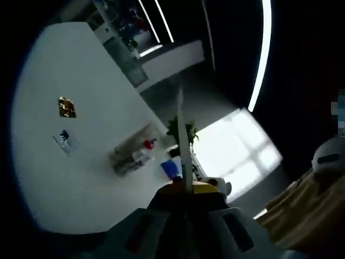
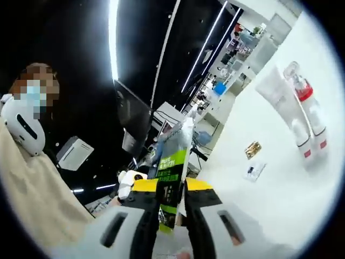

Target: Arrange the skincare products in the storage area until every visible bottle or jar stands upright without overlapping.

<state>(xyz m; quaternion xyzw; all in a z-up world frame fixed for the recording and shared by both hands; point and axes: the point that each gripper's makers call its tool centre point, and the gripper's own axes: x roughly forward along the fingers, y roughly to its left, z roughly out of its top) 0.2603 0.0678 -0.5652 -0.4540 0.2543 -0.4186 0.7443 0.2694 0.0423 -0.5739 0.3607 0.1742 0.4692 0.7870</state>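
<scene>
Left gripper view. One left gripper (image 1: 186,189) is recorded, its jaws brought nearly together on a thin flat packet (image 1: 181,135), seen edge-on and rising between them; it is judged to be held clear of the white table (image 1: 70,178) for carrying. On the table, at middle distance, one cluster of skincare products (image 1: 132,156) is noted lying together (one with a red cap; an exact count cannot be made). To the far left, two small flat items are listed: one gold sachet (image 1: 67,107) and one pale card (image 1: 64,141). One blue object (image 1: 171,168) and one green plant (image 1: 180,131) stand beyond the table edge.

Right gripper view. One right gripper (image 2: 171,208) is recorded, jaws closed on the same packet (green and black print), so the packet is pinched from both sides. To the far right, one white tube (image 2: 283,105) and one clear bottle with a red collar (image 2: 307,102) lie side by side on the table, touching, not upright. Nearer, the gold sachet and the card are seen again. Righting of both products is judged outstanding.
</scene>
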